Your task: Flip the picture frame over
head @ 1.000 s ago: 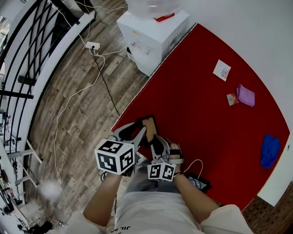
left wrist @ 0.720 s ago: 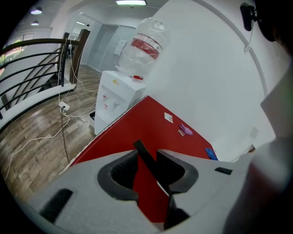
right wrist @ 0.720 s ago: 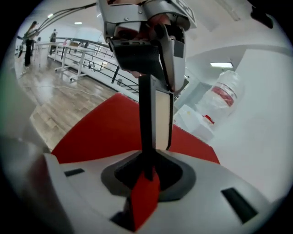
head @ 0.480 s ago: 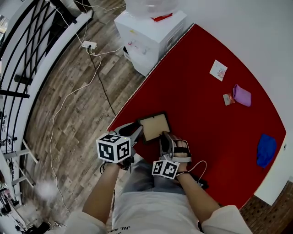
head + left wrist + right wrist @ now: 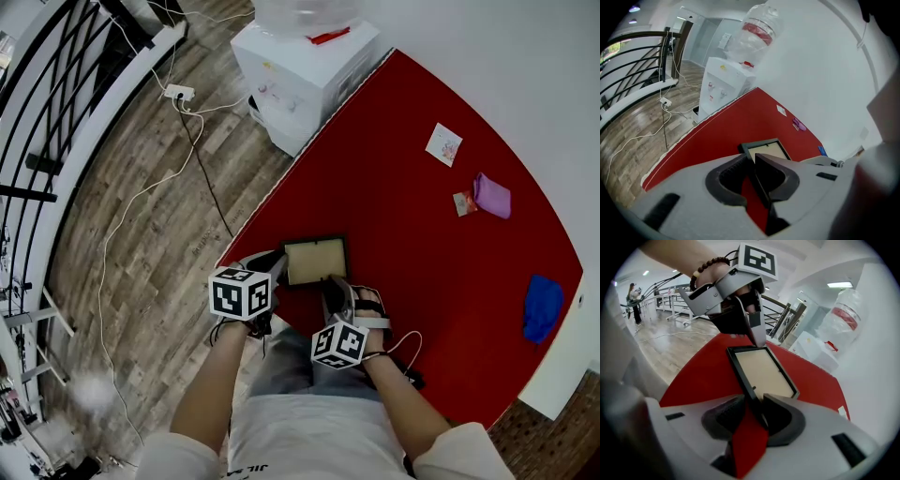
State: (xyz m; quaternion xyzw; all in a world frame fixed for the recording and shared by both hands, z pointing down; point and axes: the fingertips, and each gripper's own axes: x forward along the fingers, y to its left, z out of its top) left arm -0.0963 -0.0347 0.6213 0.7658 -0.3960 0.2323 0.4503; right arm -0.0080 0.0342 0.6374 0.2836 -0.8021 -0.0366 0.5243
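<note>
Picture frame [image 5: 315,261] lies on the red desk [image 5: 422,248] near its left edge; left claw [image 5: 749,158], just closing, pinches its corner; right claw [image 5: 751,405], just opening, loosely straddles the near edge.

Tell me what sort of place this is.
Probably an office or a similar public indoor hall, perhaps on an upper level. The signs are a white water dispenser with a clear bottle, grey wood-plank flooring and a long black-barred railing along the floor's edge.

picture frame [image 5: 315,261] lies on the table [image 5: 431,272], between left gripper [image 5: 279,268] and right gripper [image 5: 338,292].
</note>
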